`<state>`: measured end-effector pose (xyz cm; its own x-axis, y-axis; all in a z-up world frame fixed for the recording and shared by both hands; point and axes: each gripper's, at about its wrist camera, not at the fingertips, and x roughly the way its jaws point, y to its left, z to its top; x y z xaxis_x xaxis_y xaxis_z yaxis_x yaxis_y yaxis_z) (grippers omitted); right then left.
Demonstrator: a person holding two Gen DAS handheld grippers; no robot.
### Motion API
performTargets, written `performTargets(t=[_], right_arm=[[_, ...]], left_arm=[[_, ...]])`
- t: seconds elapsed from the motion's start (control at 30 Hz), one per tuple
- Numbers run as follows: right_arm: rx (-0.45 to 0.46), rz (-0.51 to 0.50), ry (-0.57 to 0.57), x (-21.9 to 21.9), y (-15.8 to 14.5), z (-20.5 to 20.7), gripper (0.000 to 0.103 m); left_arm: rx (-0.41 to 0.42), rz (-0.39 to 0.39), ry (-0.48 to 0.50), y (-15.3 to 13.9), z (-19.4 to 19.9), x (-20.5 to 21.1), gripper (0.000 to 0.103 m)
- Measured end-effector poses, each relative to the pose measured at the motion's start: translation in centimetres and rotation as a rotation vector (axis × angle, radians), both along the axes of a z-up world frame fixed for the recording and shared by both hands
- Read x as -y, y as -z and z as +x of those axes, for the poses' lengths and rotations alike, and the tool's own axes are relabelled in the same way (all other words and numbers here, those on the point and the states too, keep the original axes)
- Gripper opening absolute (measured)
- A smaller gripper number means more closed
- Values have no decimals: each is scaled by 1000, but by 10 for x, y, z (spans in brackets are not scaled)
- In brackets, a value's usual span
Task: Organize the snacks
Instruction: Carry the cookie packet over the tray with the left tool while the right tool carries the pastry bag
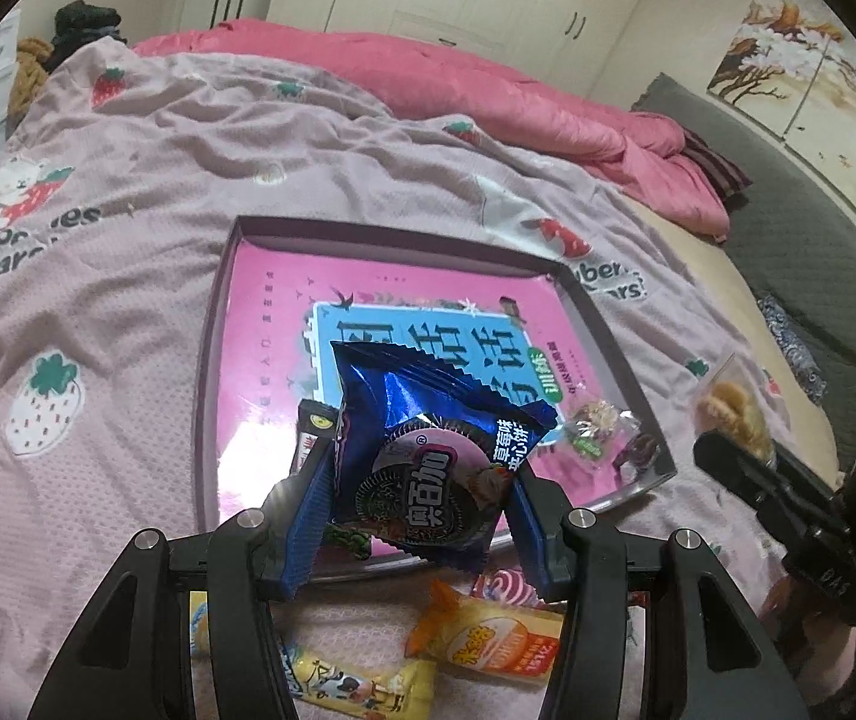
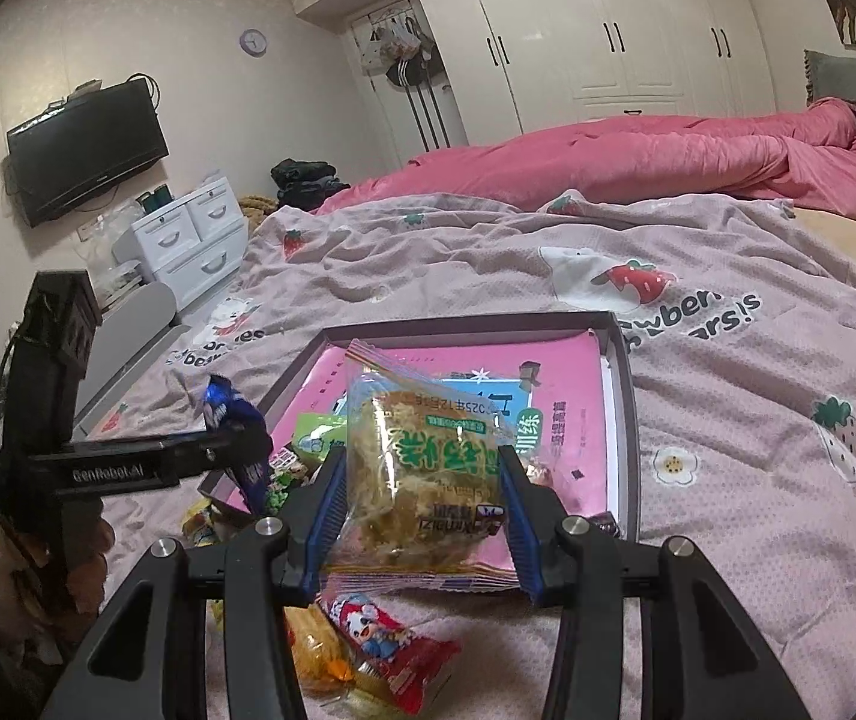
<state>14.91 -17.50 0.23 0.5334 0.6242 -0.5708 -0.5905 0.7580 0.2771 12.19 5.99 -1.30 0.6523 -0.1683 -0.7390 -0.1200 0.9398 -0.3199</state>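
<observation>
Holding two packs: left tongs [image 1: 422, 510] clamp a blue cookie packet [image 1: 428, 450], right tongs [image 2: 422, 516] clamp a clear pastry bag [image 2: 422, 468], both just over the near edge of the tray [image 1: 626, 354] ahead. Risk: slick foil slips out, landing among loose snacks [image 1: 488, 636] on the bed below the tongs.

Setting: a home bedroom. A bed [image 2: 728, 420] covered by a strawberry-print blanket [image 1: 128, 240] and a pink quilt [image 2: 638, 162] fills most of both views. Behind it: white built-in wardrobes [image 2: 608, 30], a wall-mounted TV [image 2: 86, 144], a white drawer unit [image 2: 188, 240], and a round wall clock [image 2: 253, 41].
</observation>
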Motion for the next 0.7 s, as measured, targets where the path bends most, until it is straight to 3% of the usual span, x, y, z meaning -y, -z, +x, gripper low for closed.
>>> performTargets(t=[0.7], right_arm=[[-13,-40,-26,-23,13,19,48]], left_arm=[[-66,25,39,26,17,22,55]])
